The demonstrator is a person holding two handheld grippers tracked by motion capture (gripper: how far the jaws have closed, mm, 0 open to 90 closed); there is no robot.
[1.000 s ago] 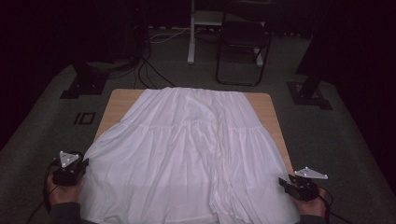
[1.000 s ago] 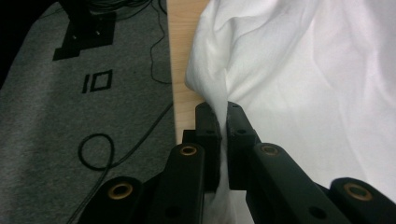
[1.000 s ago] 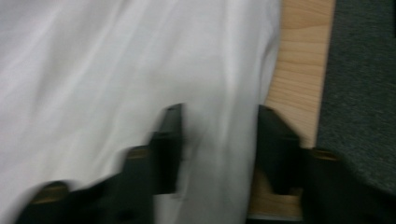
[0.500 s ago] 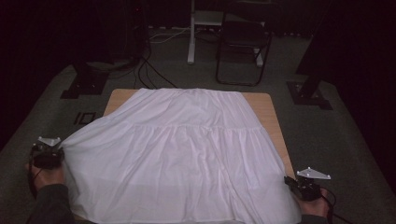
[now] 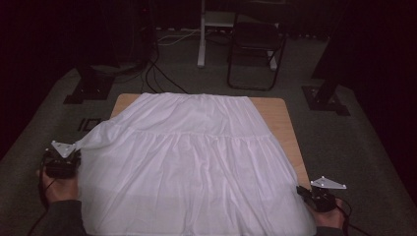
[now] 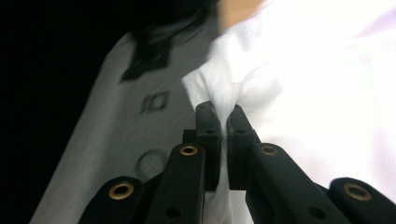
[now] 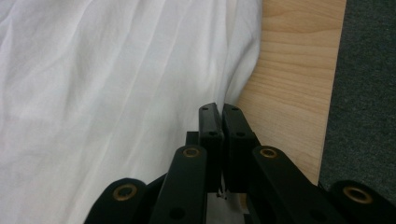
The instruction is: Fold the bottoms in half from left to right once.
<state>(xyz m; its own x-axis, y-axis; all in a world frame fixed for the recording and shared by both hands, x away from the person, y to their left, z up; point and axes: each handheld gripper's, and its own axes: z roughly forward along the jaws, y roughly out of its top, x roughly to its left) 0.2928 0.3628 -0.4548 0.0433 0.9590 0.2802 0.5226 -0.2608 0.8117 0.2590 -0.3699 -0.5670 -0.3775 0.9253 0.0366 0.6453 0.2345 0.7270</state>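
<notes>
White pleated cotton skirt [image 5: 192,162] lies spread over light wooden worktop [image 5: 282,125], waistband at far edge, hem hanging off the near side twd the person. Looks like a spread/flatten job: cloth pulled out wide from both near corners so creases drop out, prob. before folding.

Left tool [image 5: 62,158] sits off the worktop's left side, over grey carpet floor [image 5: 373,162], w/ the skirt's left corner drawn out to it in a taut peak. That corner is lifted clear of the wood, so tension runs diagonally across the fabric; reason seems to be to stretch the side panel flat. In left gripper view the left tool [image 6: 223,112] has jaws closed on a bunched bit of the skirt [image 6: 303,79]; cloth pinched betw. the pads, no gap to speak of.

Right tool [image 5: 318,194] is at near right corner, beside the hem. Right gripper view: right tool [image 7: 219,112] w/ jaws pressed together at the skirt [image 7: 116,93] edge, next to bare worktop [image 7: 289,84]. Thin fabric seems caught betw. them, acting as anchor vs. the left pull, though the pinch itself is hard to make out.

Black folding chair [image 5: 255,44] stands well back.
</notes>
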